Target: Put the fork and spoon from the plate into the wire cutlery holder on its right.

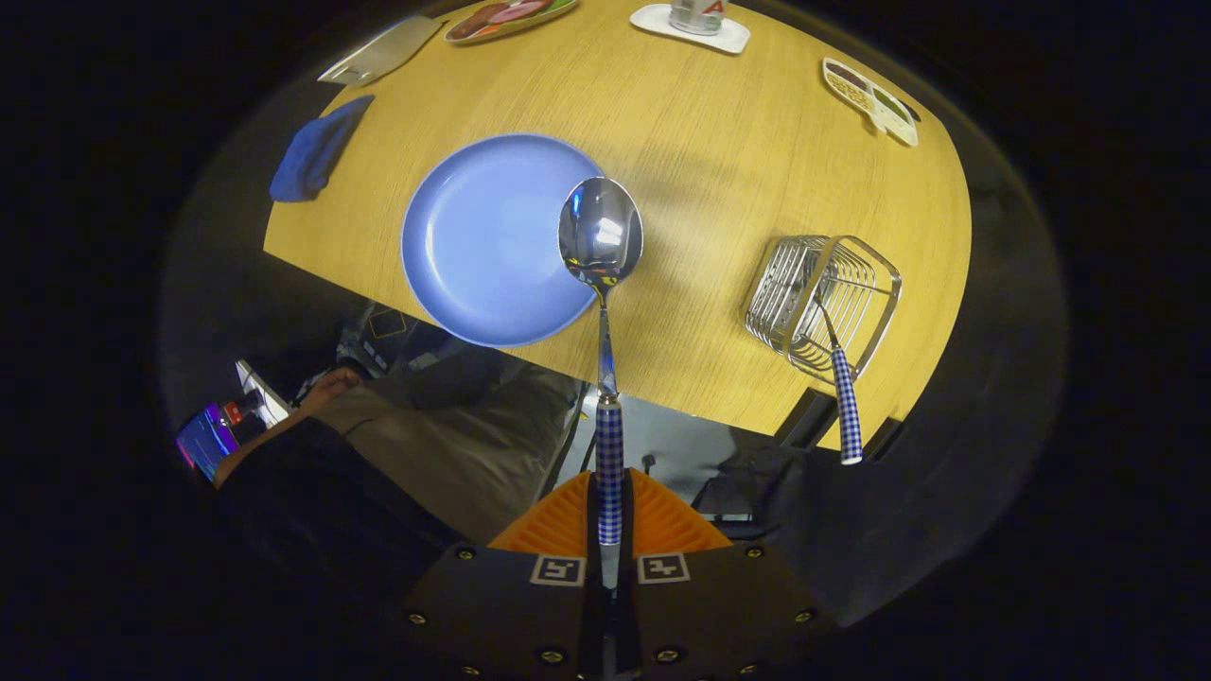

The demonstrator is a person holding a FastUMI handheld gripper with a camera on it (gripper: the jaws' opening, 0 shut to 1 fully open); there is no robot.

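The hand-held gripper (610,515) pinches the checked blue-and-white handle of a shiny metal spoon (601,236), both fingers pressed against it; the bowl stands out ahead, over the right rim of a round blue plate (482,241). The plate lies on a light wooden tabletop (719,170). To its right sits a silver wire cutlery holder (821,303), with a fork (842,397) of matching checked handle leaning out of it. A folded blue cloth (317,151) lies at the tabletop's left edge.
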